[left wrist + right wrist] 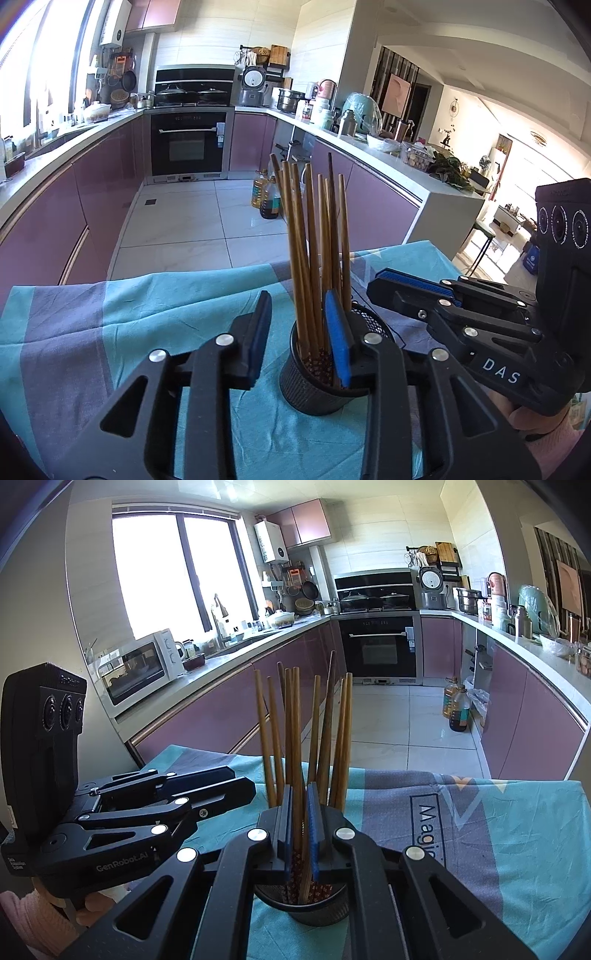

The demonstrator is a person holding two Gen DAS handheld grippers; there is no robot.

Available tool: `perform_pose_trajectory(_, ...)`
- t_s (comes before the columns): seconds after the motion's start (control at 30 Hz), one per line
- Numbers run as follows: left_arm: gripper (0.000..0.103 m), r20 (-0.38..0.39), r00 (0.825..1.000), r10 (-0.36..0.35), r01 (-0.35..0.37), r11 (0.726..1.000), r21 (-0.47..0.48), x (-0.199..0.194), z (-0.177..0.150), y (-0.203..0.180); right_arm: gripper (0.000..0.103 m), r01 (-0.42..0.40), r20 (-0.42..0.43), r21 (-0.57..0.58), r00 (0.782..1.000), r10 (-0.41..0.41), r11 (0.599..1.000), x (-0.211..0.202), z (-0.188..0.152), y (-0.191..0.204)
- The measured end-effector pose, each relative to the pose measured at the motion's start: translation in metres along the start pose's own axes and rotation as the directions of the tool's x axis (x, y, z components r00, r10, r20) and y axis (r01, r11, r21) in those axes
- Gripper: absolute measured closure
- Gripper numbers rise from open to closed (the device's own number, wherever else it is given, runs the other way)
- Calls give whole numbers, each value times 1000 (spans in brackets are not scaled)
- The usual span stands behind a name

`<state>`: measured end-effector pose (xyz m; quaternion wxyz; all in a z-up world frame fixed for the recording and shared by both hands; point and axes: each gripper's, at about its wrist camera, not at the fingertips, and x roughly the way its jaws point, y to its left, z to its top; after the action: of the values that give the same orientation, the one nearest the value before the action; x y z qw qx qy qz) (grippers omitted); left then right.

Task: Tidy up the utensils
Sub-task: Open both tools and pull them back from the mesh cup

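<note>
A black mesh cup (306,391) (317,915) stands on a teal and grey cloth (110,314) (498,830). It holds several brown wooden chopsticks (314,240) (291,731) upright, fanned out. My left gripper (297,295) (253,786) is open. The chopsticks show in its gap and its blue right pad (338,339) hangs over the cup's rim without pressing on anything. My right gripper (300,790) (371,286) is shut, its tips just right of the chopsticks in the left wrist view. Through its narrow slit I see chopsticks beyond.
The cloth-covered table ends just past the cup, above a tiled floor. Purple cabinets and counters run down both sides to a black oven (188,142) (380,646). Oil bottles (267,197) (458,705) stand on the floor. A hand in a pink sleeve (535,424) (37,919) holds each gripper.
</note>
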<state>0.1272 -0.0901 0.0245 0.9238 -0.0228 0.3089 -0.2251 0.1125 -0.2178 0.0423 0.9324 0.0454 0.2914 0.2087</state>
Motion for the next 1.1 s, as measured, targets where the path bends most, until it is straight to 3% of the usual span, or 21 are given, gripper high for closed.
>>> perform_pose_trajectory(0.07, 64, 17, 1000, 13, -13, 1000, 4, -5, -3, 1, 92, -7, 2, -5, 1000, 7, 1000, -2, -3, 2)
perform_pose_trajectory(0.1, 61, 27, 999, 22, -23, 1000, 6, -8, -5, 2, 85, -8, 6, -7, 1000, 8, 1000, -5, -5, 3)
perform_pose_trajectory(0.2, 40, 72, 995, 62, -62, 998, 3, -23, -12, 6, 69, -6, 27, -13, 1000, 7, 1000, -13, -13, 6)
perform_pose_trajectory(0.23, 28, 88, 993, 80, -81, 997, -1, -27, -13, 7, 65, -2, 32, -15, 999, 3, 1000, -14, -14, 8)
perform_pose_trajectory(0.3, 21, 130, 983, 130, -131, 991, -1, -40, -21, 9, 47, 12, 53, -25, 999, -11, 1000, -20, -20, 11)
perform_pose_trajectory(0.37, 9, 158, 975, 158, -160, 987, -2, -51, -28, 13, 40, 33, 69, -33, 997, -31, 999, -24, -26, 14)
perform_pose_trajectory(0.47, 6, 210, 953, 218, -220, 975, -14, -69, -41, 20, 18, 65, 100, -42, 993, -60, 997, -30, -35, 18)
perform_pose_trajectory(0.57, 6, 251, 930, 267, -269, 963, -26, -87, -52, 23, 7, 104, 140, -49, 985, -97, 993, -37, -45, 24)
perform_pose_trajectory(0.73, 6, 300, 897, 326, -326, 944, -50, -112, -70, 27, 6, 146, 178, -60, 975, -133, 988, -45, -56, 32)
perform_pose_trajectory(1.1, 6, 348, 864, 363, -354, 931, -90, -153, -96, 23, 6, 196, 266, -64, 948, -173, 979, -63, -70, 54)
